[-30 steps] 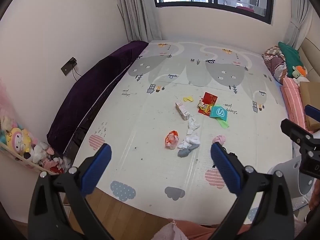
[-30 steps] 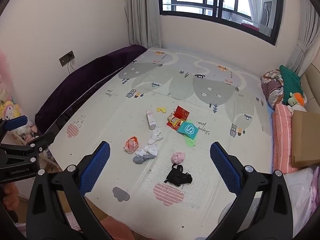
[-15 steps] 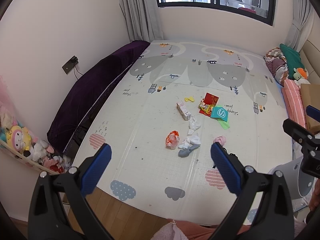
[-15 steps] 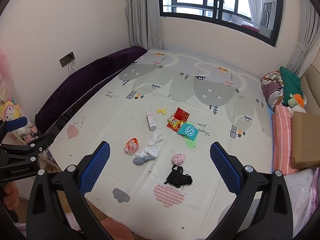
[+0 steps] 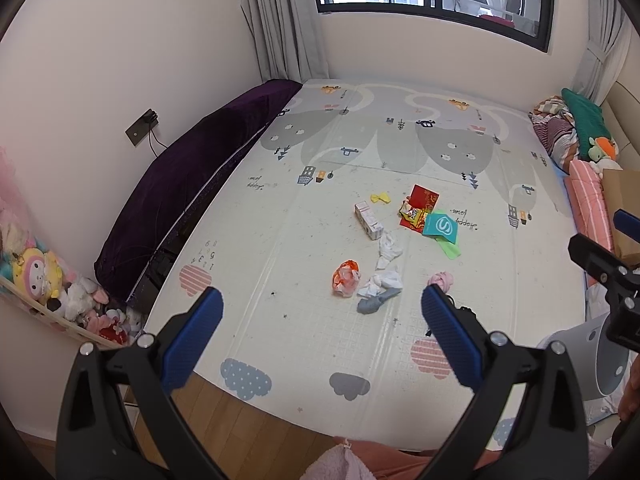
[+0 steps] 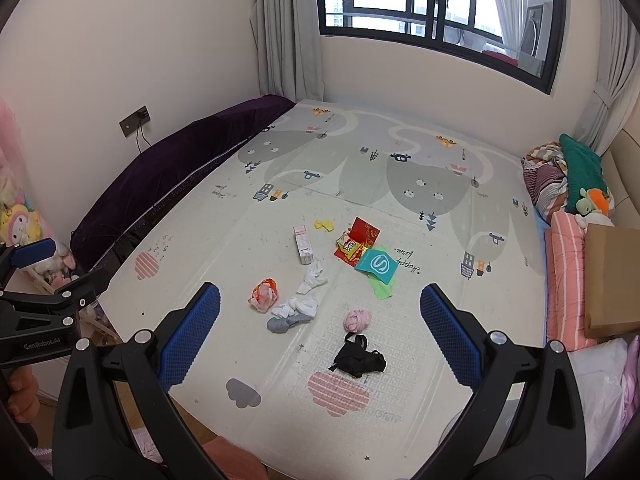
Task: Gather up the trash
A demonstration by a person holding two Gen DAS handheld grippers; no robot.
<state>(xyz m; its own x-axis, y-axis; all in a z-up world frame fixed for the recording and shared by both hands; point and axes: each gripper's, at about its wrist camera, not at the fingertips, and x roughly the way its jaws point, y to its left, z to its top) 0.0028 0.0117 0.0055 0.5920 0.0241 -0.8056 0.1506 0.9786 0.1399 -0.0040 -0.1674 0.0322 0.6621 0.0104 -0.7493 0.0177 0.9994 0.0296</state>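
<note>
Both jaws stand spread wide on my left gripper (image 5: 322,318) and right gripper (image 6: 320,314), holding nothing. Trash (image 6: 362,250) lies mid-mat (image 6: 400,184), open floor all round. Dark cushion (image 5: 192,196) lines the left edge; black cloth (image 6: 358,358) lies nearest.

left gripper (image 5: 320,320) | black frame, blue textured pads (silver screws) | right gripper (image 6: 320,318) alike
</note>
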